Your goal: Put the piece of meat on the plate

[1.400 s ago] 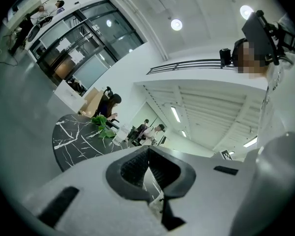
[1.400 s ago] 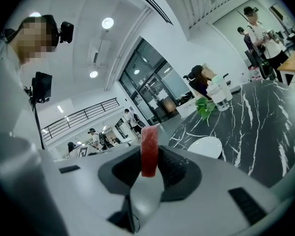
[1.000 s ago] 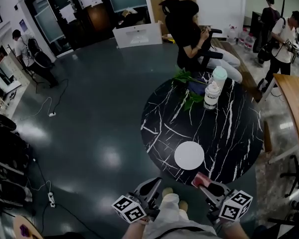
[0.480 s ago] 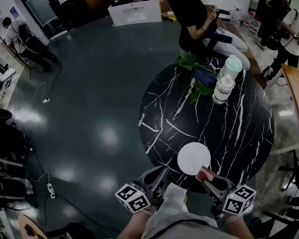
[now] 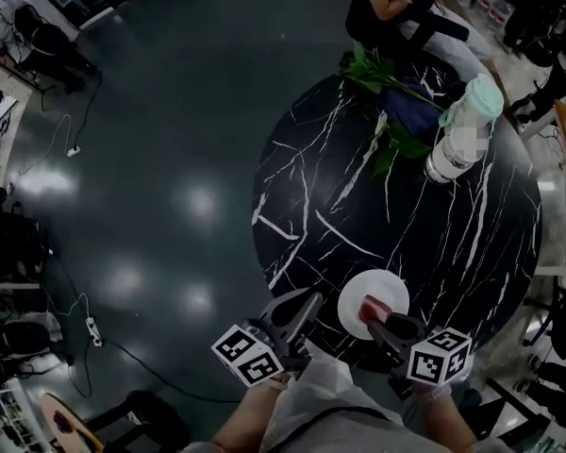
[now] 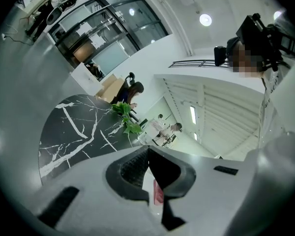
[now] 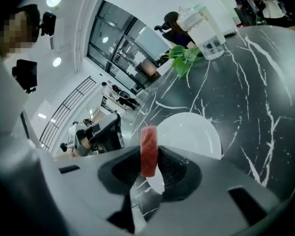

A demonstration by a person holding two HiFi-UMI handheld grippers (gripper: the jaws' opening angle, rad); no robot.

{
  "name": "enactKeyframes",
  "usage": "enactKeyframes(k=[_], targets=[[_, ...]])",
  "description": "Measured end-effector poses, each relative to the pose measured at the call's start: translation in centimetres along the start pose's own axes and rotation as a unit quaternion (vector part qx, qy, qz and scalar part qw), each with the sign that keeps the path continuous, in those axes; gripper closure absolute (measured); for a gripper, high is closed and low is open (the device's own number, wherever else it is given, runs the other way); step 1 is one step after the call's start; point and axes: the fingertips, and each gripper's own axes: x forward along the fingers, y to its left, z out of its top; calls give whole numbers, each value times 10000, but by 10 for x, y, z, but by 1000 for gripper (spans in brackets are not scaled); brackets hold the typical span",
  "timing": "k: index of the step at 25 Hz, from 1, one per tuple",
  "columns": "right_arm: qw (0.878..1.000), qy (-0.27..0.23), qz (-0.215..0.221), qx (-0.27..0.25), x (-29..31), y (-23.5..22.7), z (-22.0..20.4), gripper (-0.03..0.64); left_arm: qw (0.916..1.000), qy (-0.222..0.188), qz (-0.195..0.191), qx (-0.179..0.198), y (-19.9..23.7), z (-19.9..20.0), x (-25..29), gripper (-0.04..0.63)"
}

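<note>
the right gripper (image 7: 148, 155) is clamping the piece of meat (image 7: 148, 140), holding it upright just above the plate (image 7: 199, 132), at its near rim. the left gripper (image 6: 148, 151) is hanging beside the plate, jaws closed on nothing. the next move, i judge, is calling for lowering onto the plate's middle, then releasing.

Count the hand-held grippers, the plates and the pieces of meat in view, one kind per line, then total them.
Hand-held grippers: 2 (left hand-held gripper, right hand-held gripper)
Plates: 1 (white plate on the black marble table)
Pieces of meat: 1 (piece of meat, clamped in the right hand-held gripper)
Total: 4
</note>
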Motion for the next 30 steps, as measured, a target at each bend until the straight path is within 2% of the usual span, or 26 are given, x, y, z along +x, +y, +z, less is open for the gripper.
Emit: enactKeyframes(k=[5,10,12,16,22,25,30], targets=[[9986,495,-16,187,13,-9,-6,523,9999,85,-101,-2,5,2,13,584],[9966,728,-144,371,15,-20,-6,520,9998,144,-58,-81,15,0,16,586],[9957,876,-265,140,14,-21,-7,518,9998,163,-65,-99,15,1,16,584],[9874,1324,-544,-676,10,-21,-11,484,9997,179,-89,-139,15,2,16,586],[9569,1956,-1040,-1880,4,-29,-23,402,9997,166,-139,-109,10,3,14,584],[9505,2001,-1181,-2066,-2,-33,-26,395,9997,150,-165,-86,6,1,12,586],[9526,1873,-1187,-2084,-13,-30,-26,393,9997,119,-182,-85,-5,-2,6,584]])
